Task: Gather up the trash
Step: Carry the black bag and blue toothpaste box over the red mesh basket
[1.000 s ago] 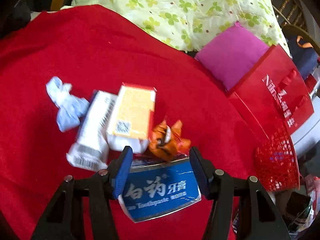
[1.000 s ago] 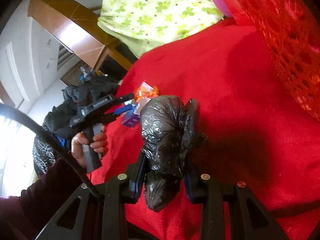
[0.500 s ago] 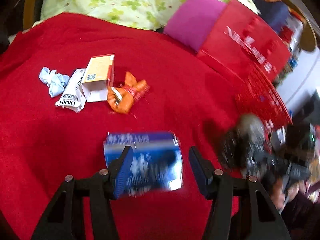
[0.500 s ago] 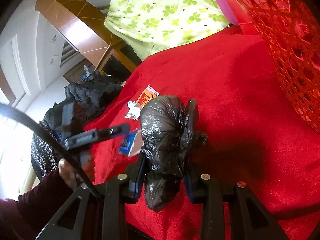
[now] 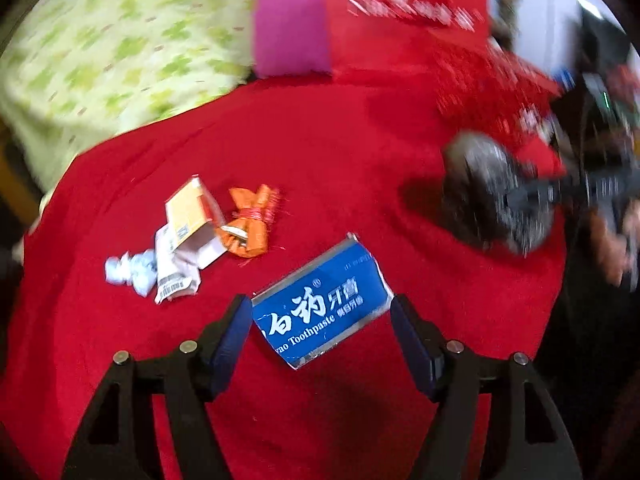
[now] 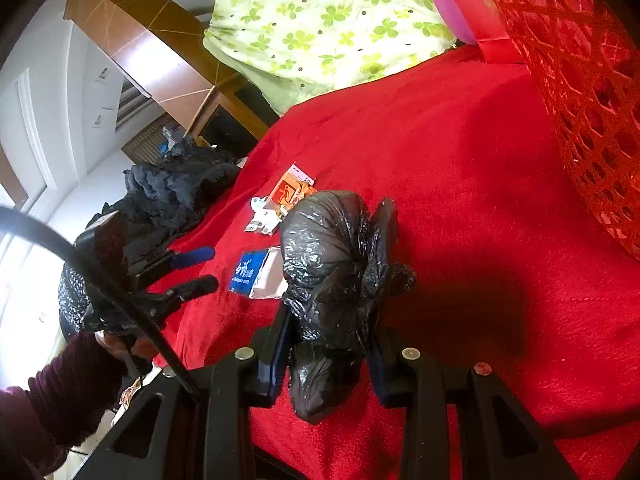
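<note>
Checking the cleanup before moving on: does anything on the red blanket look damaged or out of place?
The blue toothpaste box lies askew and crumpled between the open left gripper, whose jaws have just been opening. Torn cartons, an orange wrapper and tissue lie scattered beside it.

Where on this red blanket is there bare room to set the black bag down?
Bare red blanket runs between the black trash bag and the red mesh basket, up to the floral quilt. Crowded: the blue toothpaste box, orange wrapper, yellow carton and crumpled tissue cluster together.
</note>
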Motion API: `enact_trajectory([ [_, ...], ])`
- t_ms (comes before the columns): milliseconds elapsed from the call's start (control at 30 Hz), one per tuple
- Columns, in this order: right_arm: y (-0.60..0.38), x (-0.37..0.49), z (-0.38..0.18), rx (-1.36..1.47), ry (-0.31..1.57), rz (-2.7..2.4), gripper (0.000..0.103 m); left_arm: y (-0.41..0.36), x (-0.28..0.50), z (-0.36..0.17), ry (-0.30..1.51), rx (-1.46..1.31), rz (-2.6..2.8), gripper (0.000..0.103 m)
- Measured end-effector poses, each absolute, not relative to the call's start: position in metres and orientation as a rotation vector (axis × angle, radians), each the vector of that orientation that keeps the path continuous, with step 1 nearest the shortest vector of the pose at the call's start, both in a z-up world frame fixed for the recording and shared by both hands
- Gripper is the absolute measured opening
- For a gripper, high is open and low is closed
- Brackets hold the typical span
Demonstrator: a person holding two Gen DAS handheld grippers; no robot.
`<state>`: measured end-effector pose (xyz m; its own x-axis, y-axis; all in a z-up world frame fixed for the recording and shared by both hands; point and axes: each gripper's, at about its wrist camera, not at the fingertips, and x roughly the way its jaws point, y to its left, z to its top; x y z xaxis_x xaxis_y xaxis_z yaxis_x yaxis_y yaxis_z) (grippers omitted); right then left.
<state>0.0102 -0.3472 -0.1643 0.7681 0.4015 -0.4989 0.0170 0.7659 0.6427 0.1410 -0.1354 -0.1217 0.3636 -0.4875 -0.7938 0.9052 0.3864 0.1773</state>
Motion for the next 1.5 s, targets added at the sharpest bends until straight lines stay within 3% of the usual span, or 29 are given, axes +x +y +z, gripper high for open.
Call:
enact_trajectory([
  [300, -0.348, 0.019, -0.169, 0.709, 0.698, 0.218, 0.036, -0.15, 0.143, -0.129, 0.563, 0.936, -1.065, 0.072],
  [533, -0.348, 0.024, -0.173, 0.715, 0.71, 0.215, 0.036, -0.154, 0.143, -0.142, 0.606, 1.041, -1.194, 0.072],
  [833, -0.343, 0.026, -0.172, 0.709, 0.712, 0.221, 0.036, -0.152, 0.14, -0.151, 0.664, 1.007, -1.23, 0.072],
  [1267, -0.337, 0.025, -0.167, 0.658, 0.7, 0.234, 0.036, -0.151, 0.151, -0.14, 0.59, 0.876, -1.101, 0.072],
  [1500, -0.331, 0.026, -0.164, 0.629, 0.702, 0.23, 0.036, -0.162, 0.176, -0.149, 0.759, 0.747, -1.13, 0.072],
])
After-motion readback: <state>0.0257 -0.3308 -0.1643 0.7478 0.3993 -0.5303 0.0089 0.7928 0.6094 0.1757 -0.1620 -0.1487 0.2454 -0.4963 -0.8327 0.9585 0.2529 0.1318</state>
